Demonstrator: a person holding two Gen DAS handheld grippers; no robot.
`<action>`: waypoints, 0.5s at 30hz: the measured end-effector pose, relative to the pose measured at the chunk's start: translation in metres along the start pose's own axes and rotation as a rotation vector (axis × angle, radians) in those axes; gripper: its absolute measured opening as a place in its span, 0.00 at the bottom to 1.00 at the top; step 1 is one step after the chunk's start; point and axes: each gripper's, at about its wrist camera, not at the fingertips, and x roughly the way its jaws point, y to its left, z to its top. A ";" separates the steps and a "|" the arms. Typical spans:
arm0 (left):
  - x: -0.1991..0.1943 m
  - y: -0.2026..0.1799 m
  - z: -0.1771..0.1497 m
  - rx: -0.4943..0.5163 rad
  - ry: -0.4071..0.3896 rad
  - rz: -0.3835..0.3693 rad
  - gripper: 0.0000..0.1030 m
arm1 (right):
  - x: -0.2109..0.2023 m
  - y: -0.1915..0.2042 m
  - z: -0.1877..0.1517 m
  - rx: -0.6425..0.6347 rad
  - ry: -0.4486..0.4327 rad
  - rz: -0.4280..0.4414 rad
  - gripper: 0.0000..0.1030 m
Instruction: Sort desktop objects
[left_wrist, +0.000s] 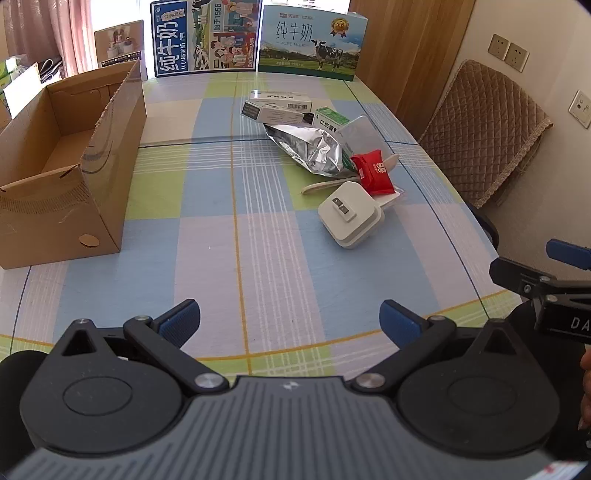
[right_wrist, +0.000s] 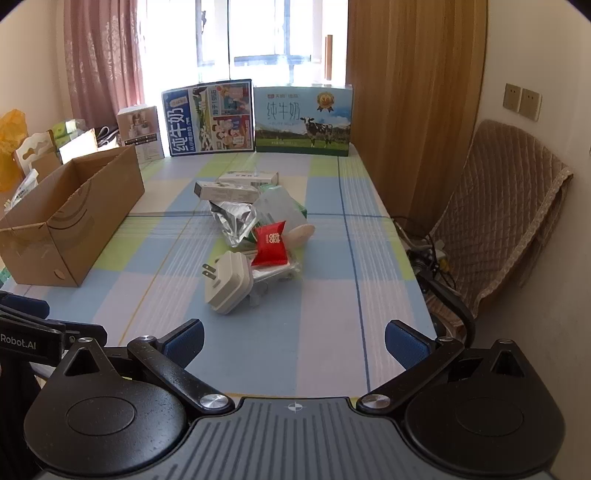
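"PURE MILK" on milk carton (left_wrist: 312, 42)

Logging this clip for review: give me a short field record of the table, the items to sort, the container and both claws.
surface: table with checked cloth
container: open cardboard box, at the left of the table, nothing seen inside
pile: white plug adapter nearest, red sachet, crumpled foil bag, two small white cartons, a green-and-white carton
backdrop: two milk cases upright at the far edge
left claw: open, holding nothing
right claw: open, holding nothing
progress: no item picked up yet
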 end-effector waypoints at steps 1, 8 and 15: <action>0.000 0.000 0.000 -0.001 0.000 0.001 0.99 | 0.000 0.000 0.000 0.001 0.000 -0.001 0.98; 0.000 0.001 -0.001 -0.004 0.001 -0.004 0.99 | 0.000 -0.001 -0.001 0.015 -0.002 -0.010 0.98; 0.000 -0.002 -0.003 0.014 0.001 0.001 0.99 | -0.001 -0.004 -0.003 0.014 0.010 -0.029 0.98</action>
